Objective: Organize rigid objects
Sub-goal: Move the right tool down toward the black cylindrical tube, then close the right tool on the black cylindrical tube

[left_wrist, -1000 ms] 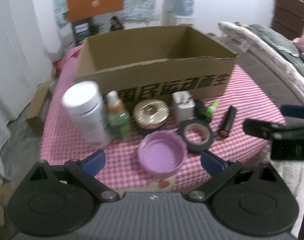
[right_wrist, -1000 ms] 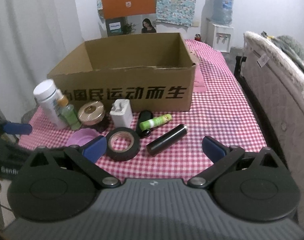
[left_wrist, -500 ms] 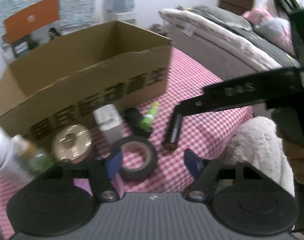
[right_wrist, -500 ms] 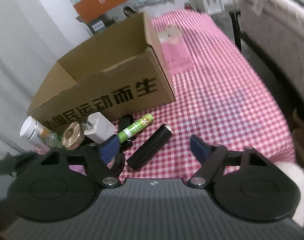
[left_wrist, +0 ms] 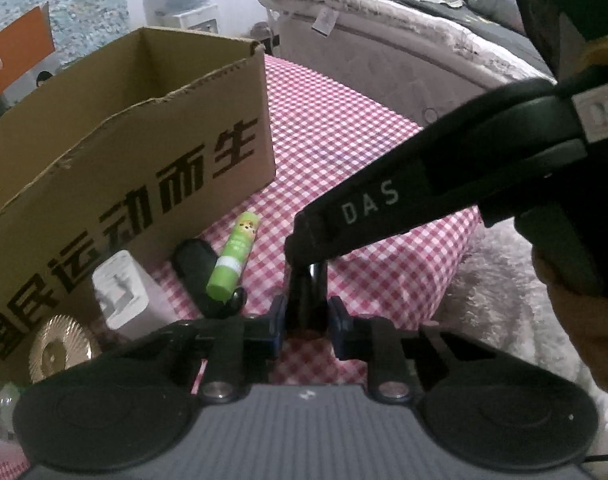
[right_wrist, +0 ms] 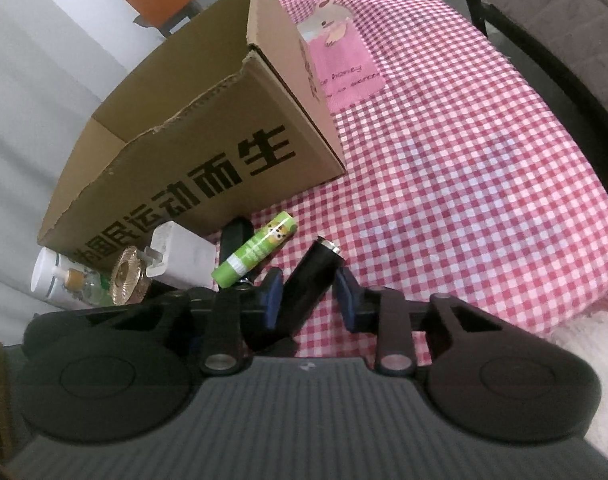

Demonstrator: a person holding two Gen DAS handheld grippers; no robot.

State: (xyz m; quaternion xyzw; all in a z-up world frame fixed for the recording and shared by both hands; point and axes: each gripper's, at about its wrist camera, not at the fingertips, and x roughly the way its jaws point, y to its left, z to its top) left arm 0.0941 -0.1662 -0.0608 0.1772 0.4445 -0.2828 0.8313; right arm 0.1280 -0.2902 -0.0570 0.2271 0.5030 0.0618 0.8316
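Both grippers crowd the black cylinder (right_wrist: pixel 310 276) — right gripper (right_wrist: pixel 308 294) and left gripper (left_wrist: pixel 306 316) each narrowed around it, contact unclear — best squeeze mid-barrel, lift level toward the cardboard box (right_wrist: pixel 207 152).

cardboard box (left_wrist: pixel 115 168): "国民运动而生" | right gripper (left_wrist: pixel 368 204): "DAS" | pink patch (right_wrist: pixel 344 76): "honey"
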